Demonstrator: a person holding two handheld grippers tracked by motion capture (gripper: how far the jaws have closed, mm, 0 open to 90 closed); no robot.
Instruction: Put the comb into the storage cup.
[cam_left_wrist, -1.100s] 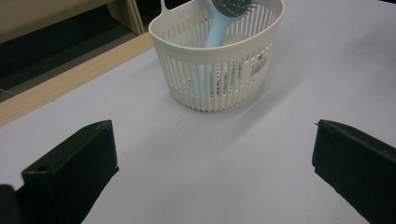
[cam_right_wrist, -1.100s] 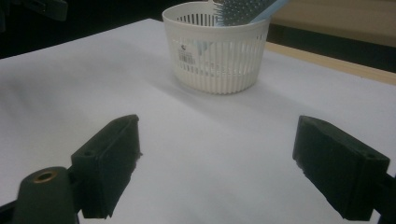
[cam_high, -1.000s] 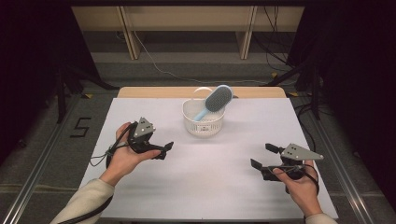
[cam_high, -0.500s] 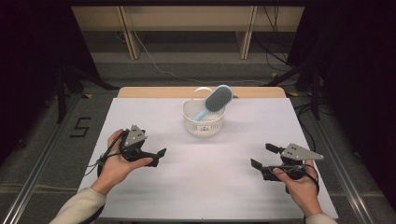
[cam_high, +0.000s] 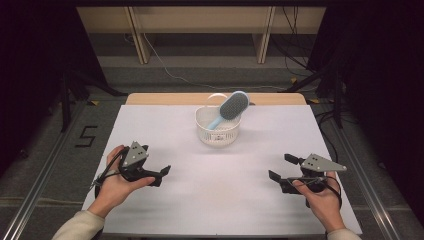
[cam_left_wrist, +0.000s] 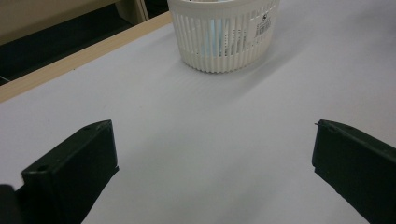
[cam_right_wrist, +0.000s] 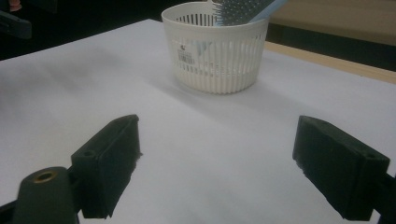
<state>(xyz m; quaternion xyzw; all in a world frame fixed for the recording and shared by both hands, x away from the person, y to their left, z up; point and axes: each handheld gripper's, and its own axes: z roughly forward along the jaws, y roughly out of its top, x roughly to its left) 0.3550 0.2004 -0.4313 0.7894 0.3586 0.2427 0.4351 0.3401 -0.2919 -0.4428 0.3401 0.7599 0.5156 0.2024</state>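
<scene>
High view: hairbrush (cam_high: 231, 107) in basket (cam_high: 205, 131) (both grippers gape empty).

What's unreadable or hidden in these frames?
- Brush handle end: high view, hidden by the basket wall.
- Basket label text: right gripper view, too small to read.
- Brush head: right gripper view, cut off by the top edge.
- Basket rim: left gripper view, cut off by the top edge.

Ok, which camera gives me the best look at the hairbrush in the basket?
The high view: the whole hairbrush shows, handle down in the white basket, bristle head leaning over the far right rim. The right gripper view catches just the bristle head at the top edge. The left gripper view shows pale blue through the slats.
</scene>
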